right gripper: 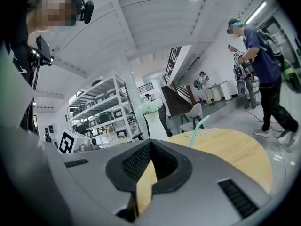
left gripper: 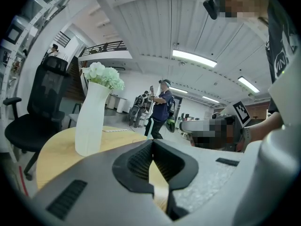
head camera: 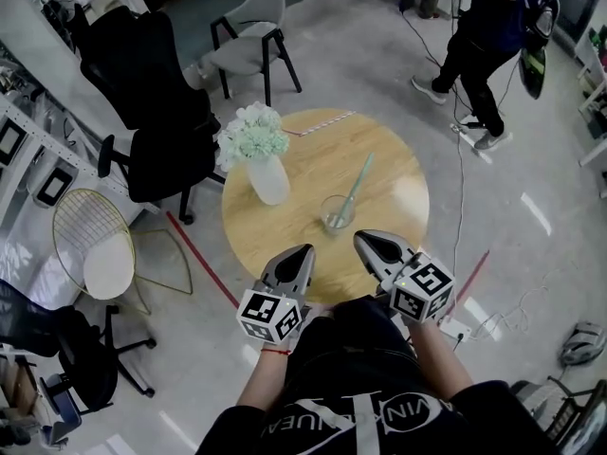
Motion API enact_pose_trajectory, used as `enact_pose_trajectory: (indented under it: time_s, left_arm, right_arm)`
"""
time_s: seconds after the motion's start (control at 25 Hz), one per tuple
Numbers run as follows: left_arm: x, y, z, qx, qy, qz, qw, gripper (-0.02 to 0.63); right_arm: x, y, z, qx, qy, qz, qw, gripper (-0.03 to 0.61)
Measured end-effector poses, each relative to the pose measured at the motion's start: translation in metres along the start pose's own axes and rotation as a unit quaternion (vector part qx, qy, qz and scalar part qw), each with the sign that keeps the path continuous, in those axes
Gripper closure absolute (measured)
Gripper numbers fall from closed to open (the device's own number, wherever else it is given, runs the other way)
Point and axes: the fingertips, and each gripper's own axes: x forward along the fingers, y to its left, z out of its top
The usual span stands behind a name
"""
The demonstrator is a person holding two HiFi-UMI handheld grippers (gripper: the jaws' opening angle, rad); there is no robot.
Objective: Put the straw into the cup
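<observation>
Two grippers hang at the near edge of the round wooden desk [head camera: 398, 173], side by side and a little apart: the left gripper [head camera: 298, 256] and the right gripper [head camera: 370, 243], both pointing toward the middle. Each one's jaws are clenched, the pads meeting at the tips with nothing between them; only desk wood shows through the gap lower down in each gripper view. The straw [head camera: 358, 180], pale teal, stands in the cup [head camera: 337, 213], its lower end down in the glass and its upper end leaning toward the far right. The cup is clear and sits near the middle of the desk, just beyond the grippers and touching neither. To its left, apart from it, stands a white vase [head camera: 269, 180] holding pale flowers [head camera: 252, 131]. A black chair [head camera: 152, 102] and a grey chair [head camera: 251, 36] stand past the desk, and a person [head camera: 488, 27] stands on the floor at the far right.
</observation>
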Motion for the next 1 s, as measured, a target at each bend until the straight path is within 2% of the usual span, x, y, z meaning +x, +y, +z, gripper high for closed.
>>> enact_pose_trajectory:
  time_s: [0.56, 0.76, 1.0]
  left_arm:
    - [-0.013, -0.016, 0.005, 0.009, -0.017, -0.002, 0.9998, 0.607]
    - [-0.015, -0.015, 0.014, 0.009, -0.033, 0.014, 0.9993, 0.607]
    - [-0.018, -0.026, 0.009, -0.012, -0.038, 0.038, 0.9985, 0.607]
  right_arm:
    - [-0.015, 0.019, 0.006, -0.019, -0.008, 0.008, 1.000, 0.575]
    - [-0.013, 0.022, 0.016, -0.037, -0.003, 0.028, 0.999, 0.575]
    - [-0.026, 0.027, 0.022, -0.051, 0.009, 0.047, 0.998, 0.575]
